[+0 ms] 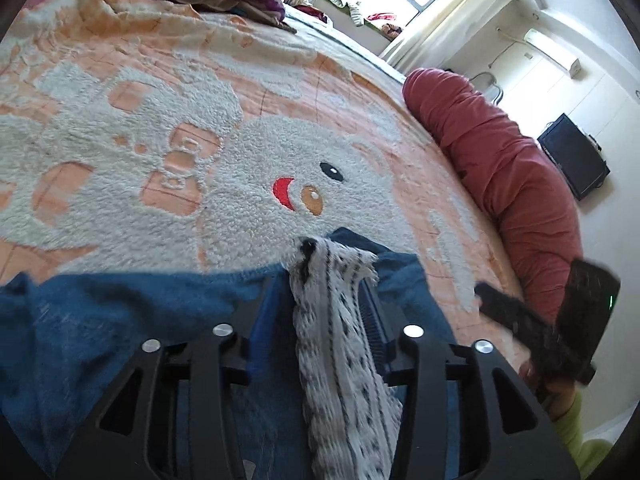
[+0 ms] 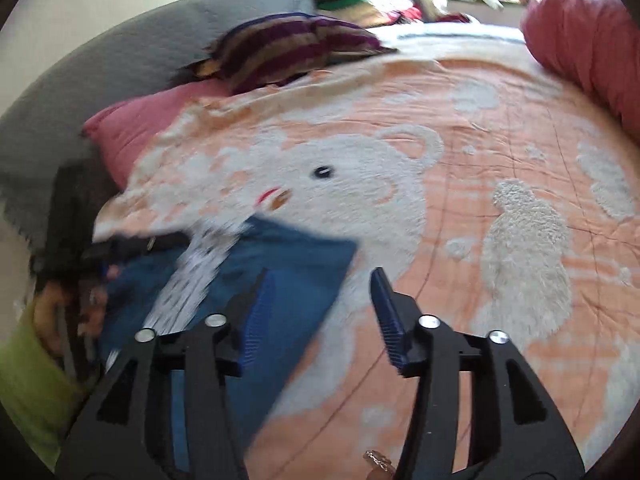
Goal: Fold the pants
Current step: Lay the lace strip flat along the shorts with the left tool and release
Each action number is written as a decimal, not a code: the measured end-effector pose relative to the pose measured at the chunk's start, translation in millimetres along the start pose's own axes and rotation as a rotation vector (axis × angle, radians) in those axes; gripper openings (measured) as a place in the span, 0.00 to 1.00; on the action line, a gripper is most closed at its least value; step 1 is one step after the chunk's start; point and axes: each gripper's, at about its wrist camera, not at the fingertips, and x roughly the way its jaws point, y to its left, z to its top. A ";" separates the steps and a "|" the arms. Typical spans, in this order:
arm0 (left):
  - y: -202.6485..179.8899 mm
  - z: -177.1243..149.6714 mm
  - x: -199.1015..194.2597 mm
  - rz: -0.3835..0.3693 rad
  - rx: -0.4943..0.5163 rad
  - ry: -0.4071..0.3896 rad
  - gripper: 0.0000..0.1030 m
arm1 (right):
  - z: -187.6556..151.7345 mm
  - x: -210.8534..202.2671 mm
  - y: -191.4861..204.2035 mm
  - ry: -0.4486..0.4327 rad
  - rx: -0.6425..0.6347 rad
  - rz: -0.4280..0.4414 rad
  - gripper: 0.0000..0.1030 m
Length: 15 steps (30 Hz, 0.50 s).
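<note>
I'm keeping the pants (image 1: 120, 312) flat on the bed (image 1: 360, 92), left tool (image 1: 326, 292) part-open around their white drawstring (image 1: 336, 320) but grip unclear, right tool (image 2: 320, 300) part-open and empty over their edge, ready to regrip.

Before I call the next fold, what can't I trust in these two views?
- Left gripper, left view: patterned cloth lies between the fingers and covers the pads, so whether they press is unclear.
- Pants, left view: cut off by the bottom edge and the gripper frame, so the whole shape is unknown.
- Pants' left side, right view: motion blur smears cloth and left gripper together.
- Right gripper: open, nothing between the fingers.
</note>
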 end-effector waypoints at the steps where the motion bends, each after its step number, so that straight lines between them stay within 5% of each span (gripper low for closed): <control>1: -1.0 -3.1 -8.1 -0.001 -0.001 -0.004 0.41 | -7.6 -5.5 9.3 0.001 -0.031 0.007 0.49; 15: -0.1 -94.0 -65.7 -0.006 -0.072 0.125 0.47 | -65.4 -24.6 91.8 0.031 -0.352 -0.031 0.52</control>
